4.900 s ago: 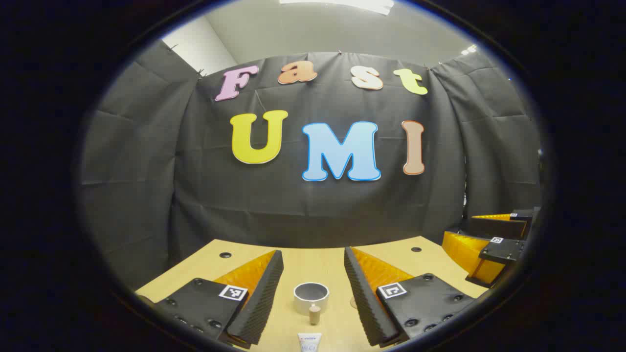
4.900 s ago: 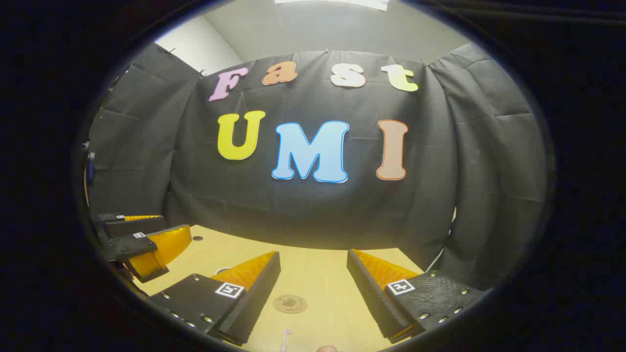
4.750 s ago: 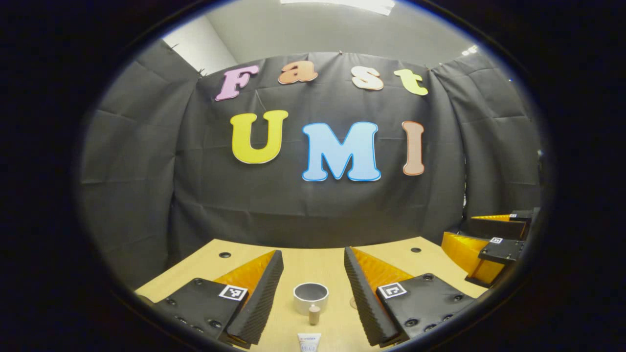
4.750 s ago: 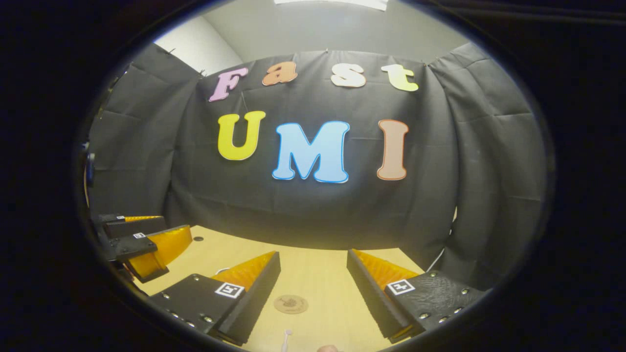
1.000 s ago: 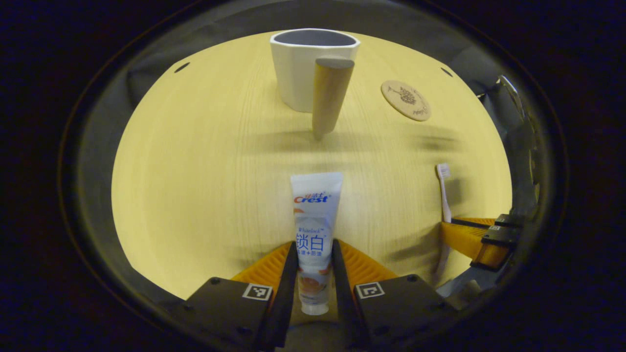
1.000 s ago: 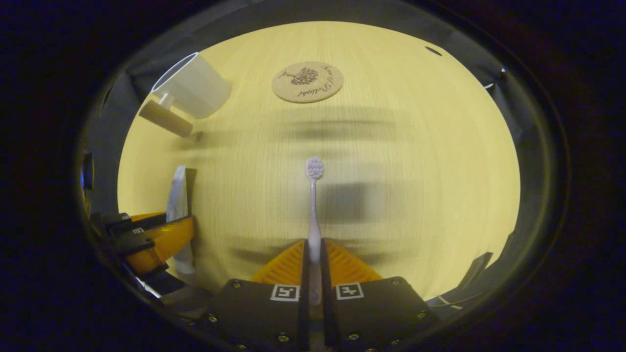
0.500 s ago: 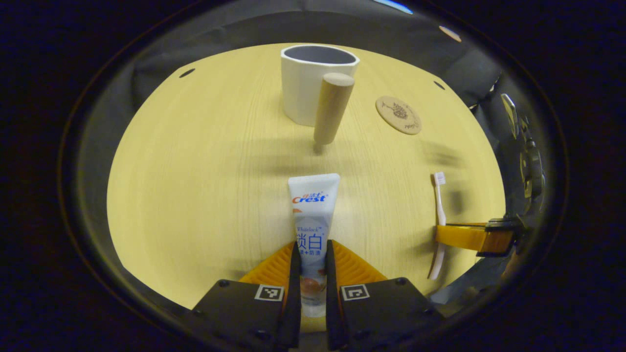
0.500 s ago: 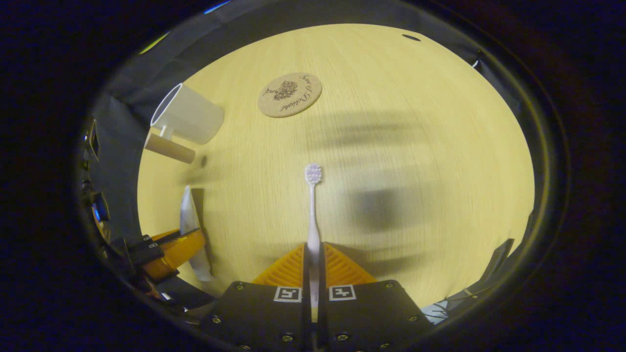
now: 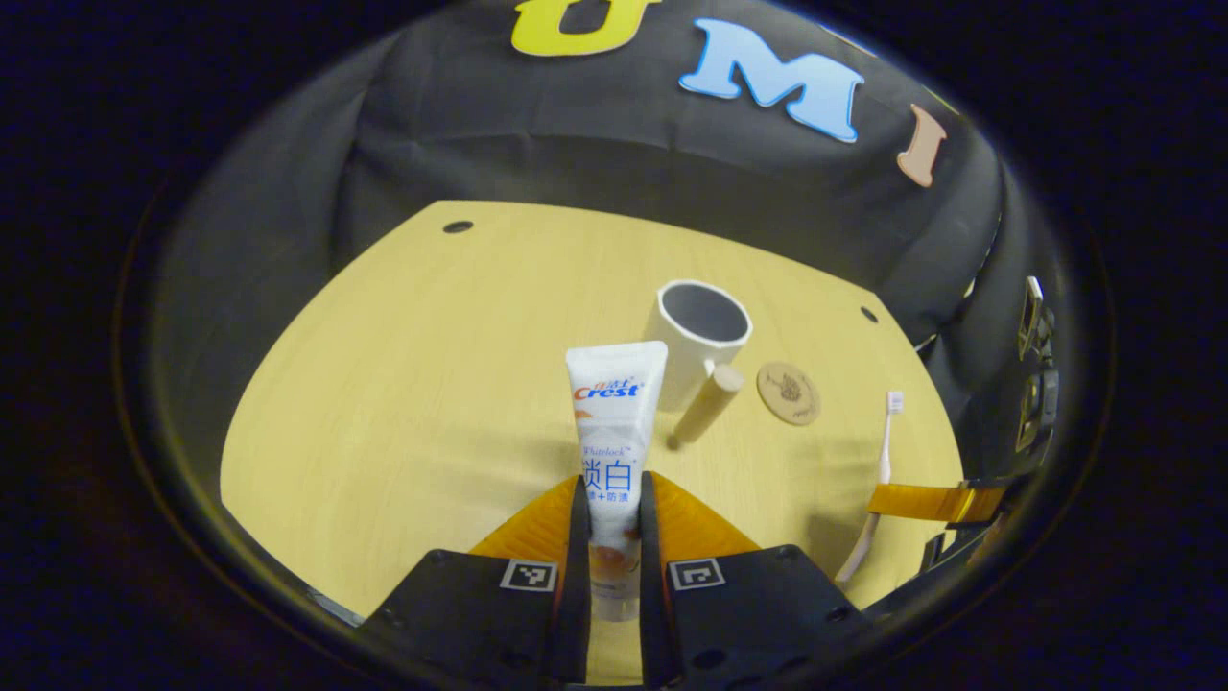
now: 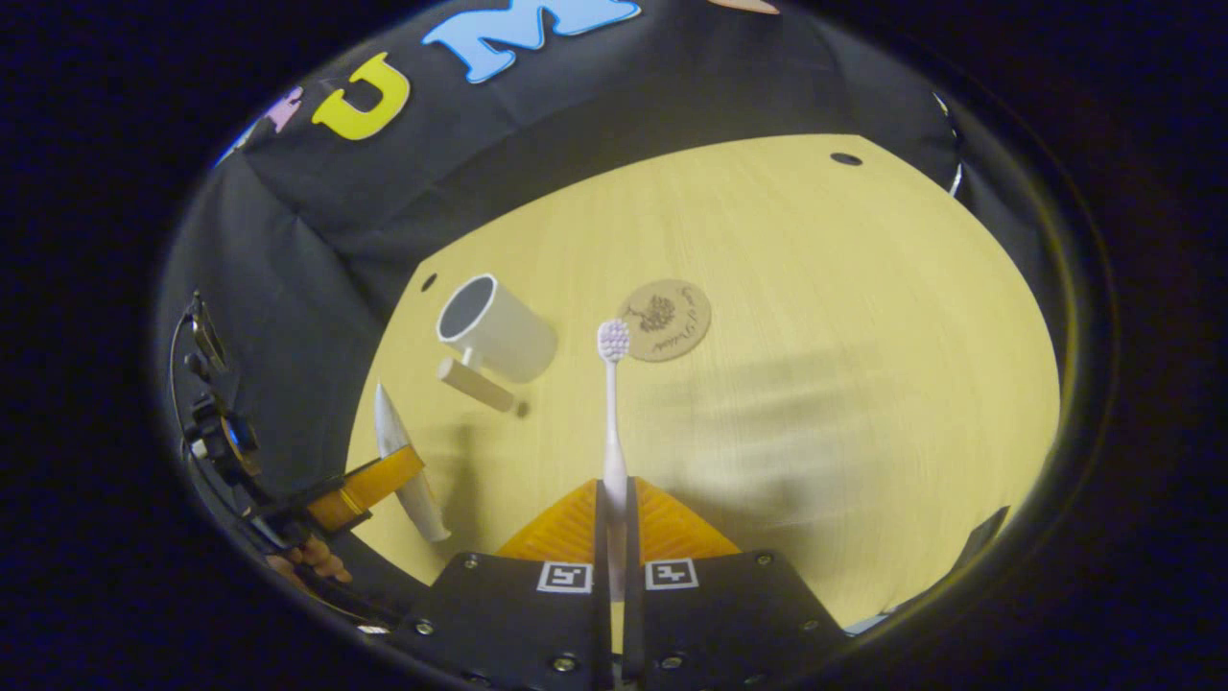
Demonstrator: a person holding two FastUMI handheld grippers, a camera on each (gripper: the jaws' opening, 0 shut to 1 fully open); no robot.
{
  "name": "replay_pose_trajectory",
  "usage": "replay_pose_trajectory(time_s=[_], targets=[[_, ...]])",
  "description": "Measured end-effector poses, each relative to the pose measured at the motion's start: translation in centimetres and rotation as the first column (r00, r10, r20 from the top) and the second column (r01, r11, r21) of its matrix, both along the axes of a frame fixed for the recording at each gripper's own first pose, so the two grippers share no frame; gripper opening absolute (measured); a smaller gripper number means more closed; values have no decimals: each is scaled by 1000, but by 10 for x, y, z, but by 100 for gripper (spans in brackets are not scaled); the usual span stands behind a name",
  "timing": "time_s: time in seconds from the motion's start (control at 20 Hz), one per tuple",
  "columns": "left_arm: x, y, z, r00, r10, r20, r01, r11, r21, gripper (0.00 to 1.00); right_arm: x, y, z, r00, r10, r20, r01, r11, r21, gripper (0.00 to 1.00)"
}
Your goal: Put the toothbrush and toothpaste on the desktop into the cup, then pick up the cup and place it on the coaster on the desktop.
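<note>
Your left gripper (image 9: 609, 499) is clamped on the toothpaste tube (image 9: 614, 422), which sticks out forward between its fingers, above the desktop (image 9: 403, 384). Your right gripper (image 10: 612, 504) is clamped on the toothbrush (image 10: 612, 413), bristles pointing ahead. The white cup (image 9: 698, 336) stands upright on the desktop ahead, with the round coaster (image 9: 788, 393) just beside it.

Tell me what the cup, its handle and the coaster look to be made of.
Cup: smooth matte white, likely ceramic or plastic. Handle: a pale tan peg, apparently unvarnished wood. Coaster: a thin tan disc with dark print, probably wood or cork.
</note>
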State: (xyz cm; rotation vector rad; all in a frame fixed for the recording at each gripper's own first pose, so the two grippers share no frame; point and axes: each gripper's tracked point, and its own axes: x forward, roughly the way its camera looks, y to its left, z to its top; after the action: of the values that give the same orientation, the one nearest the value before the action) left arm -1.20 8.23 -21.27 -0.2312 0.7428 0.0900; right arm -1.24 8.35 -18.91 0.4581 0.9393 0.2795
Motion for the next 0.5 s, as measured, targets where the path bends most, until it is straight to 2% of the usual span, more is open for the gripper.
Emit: replay_pose_trajectory(time_s=[0.05,0.2,0.3,0.5], targets=[[9,5,13,999,9,45,-9,1000,3,28,3,2,8,1000,-1,31,1,1000,14,5],[40,19,53,980,24,196,-29,999,24,29,14,4,33,992,-10,123,4,999,48,6],[63,23,84,953,22,301,-32,999,30,28,23,3,49,981,-19,192,7,998,60,6],[98,21,111,909,-6,418,-22,998,62,27,31,6,76,953,-11,303,-2,999,42,6]])
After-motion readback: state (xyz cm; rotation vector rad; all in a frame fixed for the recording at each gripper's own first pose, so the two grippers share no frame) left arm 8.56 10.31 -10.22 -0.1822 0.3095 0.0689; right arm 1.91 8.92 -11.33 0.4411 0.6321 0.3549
